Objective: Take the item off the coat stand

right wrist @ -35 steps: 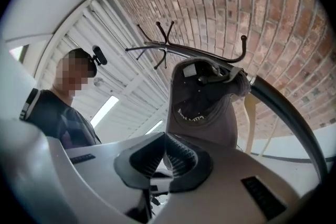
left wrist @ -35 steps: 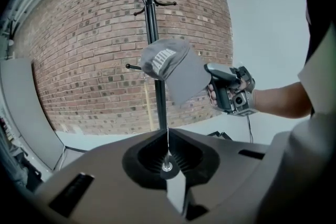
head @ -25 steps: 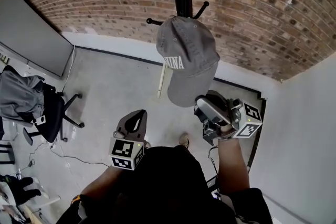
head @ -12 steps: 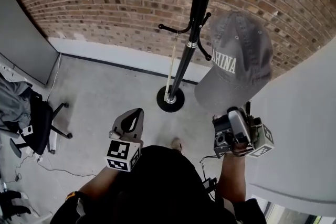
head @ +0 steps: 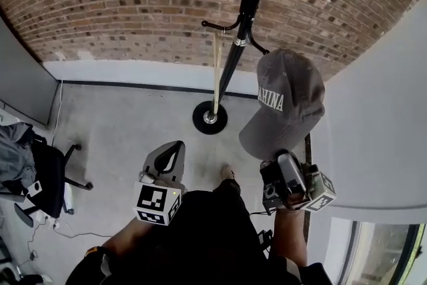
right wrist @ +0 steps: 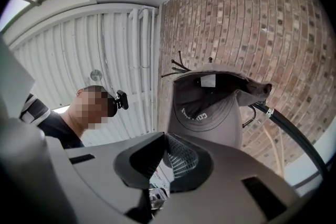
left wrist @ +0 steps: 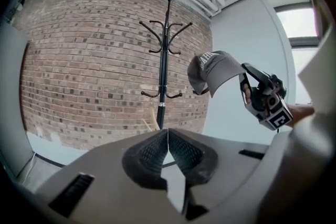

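Against the brick wall (head: 133, 3), at twelve o'clock, the coat stand (head: 245, 17) is bare. The grey baseball cap (head: 285, 100) hangs clear of its hooks at two o'clock, its brim pinched between the closed fingers of the right gripper (head: 272, 160). The best course is probably a firm grip and a wide carry away from the hooks. The cap's hollow crown holds nothing. The left gripper (head: 173, 149) has its fingers pressed together, empty.

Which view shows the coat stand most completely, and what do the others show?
The left gripper view: the coat stand shows both hook tiers, hidden only at the bottom. The head view crops its top, shows the base. The right gripper view shows just pole and hook tips around the cap.
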